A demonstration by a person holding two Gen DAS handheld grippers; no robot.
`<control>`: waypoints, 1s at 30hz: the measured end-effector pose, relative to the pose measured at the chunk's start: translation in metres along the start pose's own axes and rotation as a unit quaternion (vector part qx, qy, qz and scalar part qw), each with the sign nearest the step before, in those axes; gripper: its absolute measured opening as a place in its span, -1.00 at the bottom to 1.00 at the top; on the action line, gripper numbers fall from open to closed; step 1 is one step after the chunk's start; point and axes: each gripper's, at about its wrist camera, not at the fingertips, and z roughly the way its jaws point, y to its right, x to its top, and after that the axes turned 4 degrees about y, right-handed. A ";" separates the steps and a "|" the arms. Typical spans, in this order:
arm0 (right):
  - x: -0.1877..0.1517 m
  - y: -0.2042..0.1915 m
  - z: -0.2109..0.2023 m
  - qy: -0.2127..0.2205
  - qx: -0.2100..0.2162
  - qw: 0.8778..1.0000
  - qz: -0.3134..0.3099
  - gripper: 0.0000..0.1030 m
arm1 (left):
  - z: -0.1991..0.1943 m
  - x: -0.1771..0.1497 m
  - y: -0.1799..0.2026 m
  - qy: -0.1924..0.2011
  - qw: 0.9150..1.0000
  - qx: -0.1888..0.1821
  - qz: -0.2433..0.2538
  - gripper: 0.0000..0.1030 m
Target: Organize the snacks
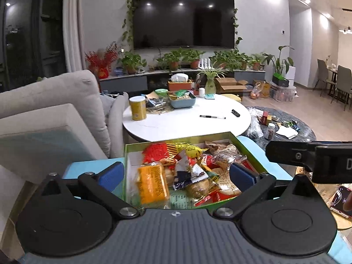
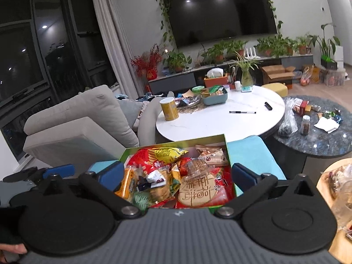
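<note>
Left gripper (image 1: 177,173) w/ jaws spread wide, nothing clamped, blue pads (image 1: 111,176) apart at 9 and 3 o'clock of view centre. No earlier pic given. Right gripper (image 2: 176,175) likewise released, pads either side of the snack pile, gripping nothing.

Green box (image 1: 239,142) of snacks dead ahead of both grippers, low centre, sitting on a light-blue surface (image 1: 250,145). Inside: orange packet (image 1: 153,184) at 8 o'clock of box centre, yellow-red wrapper (image 1: 187,148) at 12, clear bag of grainy biscuit (image 1: 228,157) at 2. From right wrist cam: big round embossed cookie (image 2: 201,190) at 5 o'clock in box, brown pack (image 2: 212,153) at 1. Box open, no lid seen.

Beyond box at 12 o'clock: white oval table (image 1: 182,125) w/ yellow canister (image 1: 138,107) at its 10, teal tray (image 1: 183,101) at 12, pen (image 1: 212,116) and small black item (image 1: 235,112) toward 2–3. Dark marble round table (image 2: 319,136) at 3 o'clock w/ jar, bags, misc packets. Grey sofa (image 1: 55,101) at 9. TV (image 1: 183,19) on wall at 12, potted plants along the bench beneath.

Right gripper body visible in left cam at 3 o'clock; left gripper's blue finger visible in right cam at 9. Fingertip of a hand (image 2: 13,248) at 8 o'clock, far edge.
</note>
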 end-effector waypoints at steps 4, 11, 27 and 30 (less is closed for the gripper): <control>-0.004 -0.007 -0.013 0.000 -0.008 1.000 0.001 0.46 | -0.020 -0.005 -0.004 -0.003 1.000 0.006 -0.004 0.99; -0.011 -0.021 -0.031 0.003 -0.014 1.000 -0.011 0.46 | -0.045 -0.011 -0.005 0.004 1.000 0.010 -0.002 0.99; -0.017 -0.034 -0.043 0.008 -0.018 1.000 -0.017 0.46 | -0.060 -0.017 -0.014 0.009 1.000 0.017 -0.014 0.99; -0.017 -0.034 -0.043 0.008 -0.018 1.000 -0.017 0.46 | -0.061 -0.016 -0.016 0.009 1.000 0.017 -0.016 0.99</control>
